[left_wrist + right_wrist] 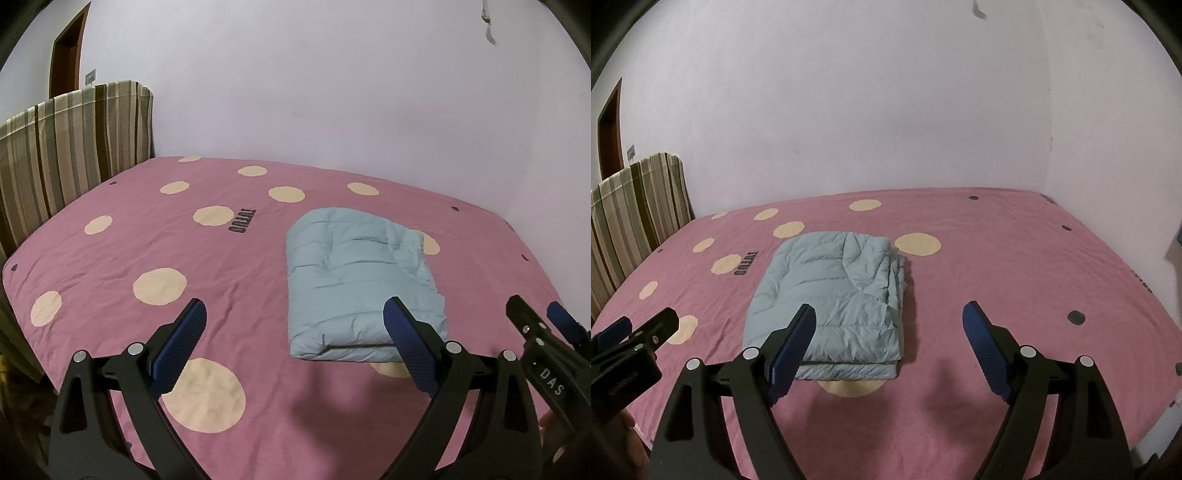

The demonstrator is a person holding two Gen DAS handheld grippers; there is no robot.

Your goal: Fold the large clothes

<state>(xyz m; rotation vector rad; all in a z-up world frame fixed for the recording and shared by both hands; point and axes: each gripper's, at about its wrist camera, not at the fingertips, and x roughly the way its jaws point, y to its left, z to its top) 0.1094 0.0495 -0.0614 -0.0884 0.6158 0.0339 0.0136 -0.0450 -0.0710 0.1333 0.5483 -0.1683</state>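
1. The pale blue puffer jacket lies already folded into a thick rectangle on the pink dotted bedspread, toward its near edge.
2. Both the left gripper and right gripper hover above the bed with fingers spread wide, holding nothing.
3. The jacket looks light, soft and springy (slick shell, likely), so layers may slip or puff open.
4. Pinching the stacked near edge through all layers seems safest.
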